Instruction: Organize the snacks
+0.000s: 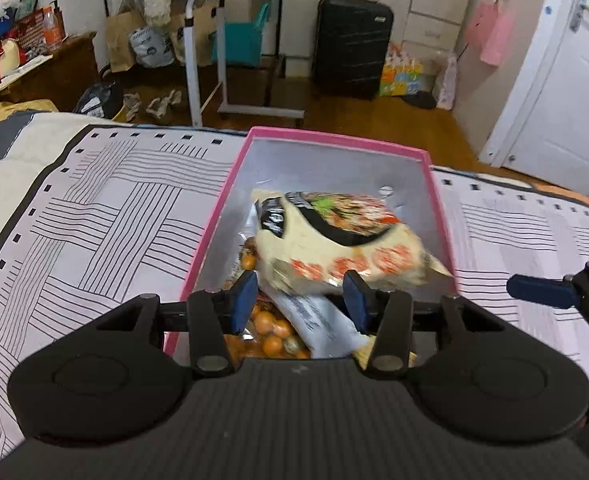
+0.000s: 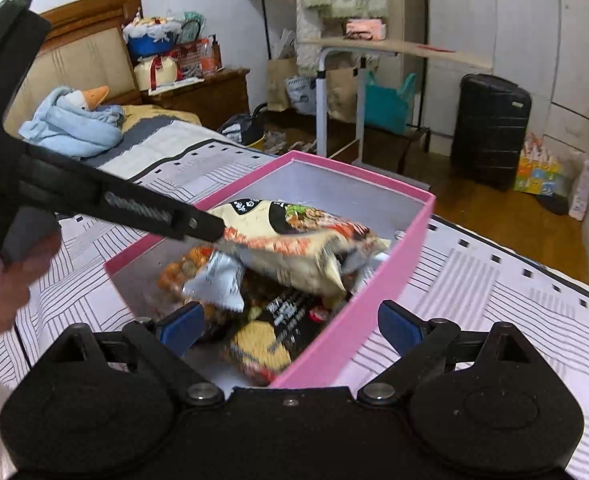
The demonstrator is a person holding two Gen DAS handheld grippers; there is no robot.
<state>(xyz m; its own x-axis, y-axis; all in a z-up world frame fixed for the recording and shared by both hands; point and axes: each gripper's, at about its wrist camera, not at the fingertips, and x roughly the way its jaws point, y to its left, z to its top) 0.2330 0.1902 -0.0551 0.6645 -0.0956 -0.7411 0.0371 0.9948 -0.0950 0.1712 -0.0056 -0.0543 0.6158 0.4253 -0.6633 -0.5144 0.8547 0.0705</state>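
Observation:
A pink box (image 1: 336, 141) with a grey inside stands on the bed, also in the right wrist view (image 2: 378, 292). My left gripper (image 1: 300, 298) is open just above its near end; a cream noodle packet (image 1: 334, 240) lies blurred just beyond the fingertips, on top of an orange-ball snack bag (image 1: 272, 330) and a silver packet (image 1: 314, 322). In the right wrist view the left gripper's finger (image 2: 198, 226) touches the cream packet (image 2: 294, 236). My right gripper (image 2: 292, 326) is open and empty, straddling the box's right wall above a black noodle packet (image 2: 282, 332).
The bed cover (image 1: 106, 208) with striped squares surrounds the box. A rolling side table (image 1: 230, 40), a black suitcase (image 1: 350, 46) and bags stand on the wooden floor beyond the bed. A blue blanket with a toy goose (image 2: 74, 120) lies near the headboard.

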